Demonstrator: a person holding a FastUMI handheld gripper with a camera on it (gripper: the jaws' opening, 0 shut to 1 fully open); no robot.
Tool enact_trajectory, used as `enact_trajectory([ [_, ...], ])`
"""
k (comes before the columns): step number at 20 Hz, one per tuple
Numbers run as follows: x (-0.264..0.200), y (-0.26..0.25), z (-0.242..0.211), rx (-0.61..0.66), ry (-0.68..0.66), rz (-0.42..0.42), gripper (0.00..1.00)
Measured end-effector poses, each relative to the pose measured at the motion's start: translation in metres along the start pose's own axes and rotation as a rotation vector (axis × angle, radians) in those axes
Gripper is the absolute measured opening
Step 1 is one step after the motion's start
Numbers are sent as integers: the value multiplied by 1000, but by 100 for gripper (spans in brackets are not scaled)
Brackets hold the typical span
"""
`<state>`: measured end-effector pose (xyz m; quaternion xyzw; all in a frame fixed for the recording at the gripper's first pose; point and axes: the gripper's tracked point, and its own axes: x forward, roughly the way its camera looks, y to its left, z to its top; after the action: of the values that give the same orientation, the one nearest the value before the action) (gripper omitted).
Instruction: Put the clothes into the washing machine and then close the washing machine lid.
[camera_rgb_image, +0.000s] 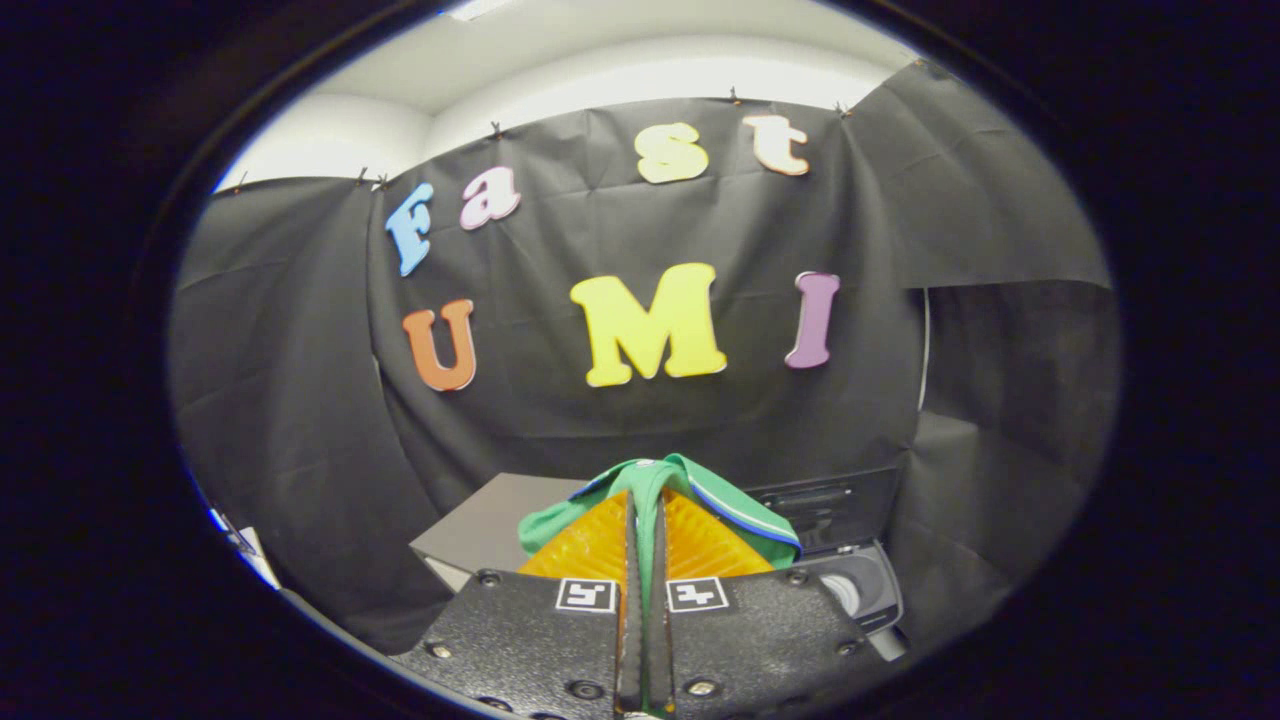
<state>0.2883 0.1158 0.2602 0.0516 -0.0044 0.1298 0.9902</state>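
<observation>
No legible text, brand or number on any object. Square coded marker plates (586, 595) fixed on the gripper body: patterns only, not readable. Washing machine (860, 585) panel markings too small to read.

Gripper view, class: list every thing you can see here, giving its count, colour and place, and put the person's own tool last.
Garment: one, green with blue-and-white trim, pinched between the fingers and draped over their tips.
Washing machine: one, dark with a grey opening, below and beyond the fingers, on the right.
Grey panel: one, beyond the fingers on the left; possibly the lid, cannot tell.
Booth wall: black cloth, behind everything.
Tool: one, fingers closed on the garment.
</observation>
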Motion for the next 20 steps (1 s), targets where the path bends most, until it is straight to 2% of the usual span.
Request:
enact_trajectory([
  [5,-14,-70,25,-1,-38,-54,6],
  [9,11,-117,21,-14,-12,-28,6],
  [14,68,-167,-19,-32,95,15,6],
  [20,135,-197,-84,-28,223,67,6],
])
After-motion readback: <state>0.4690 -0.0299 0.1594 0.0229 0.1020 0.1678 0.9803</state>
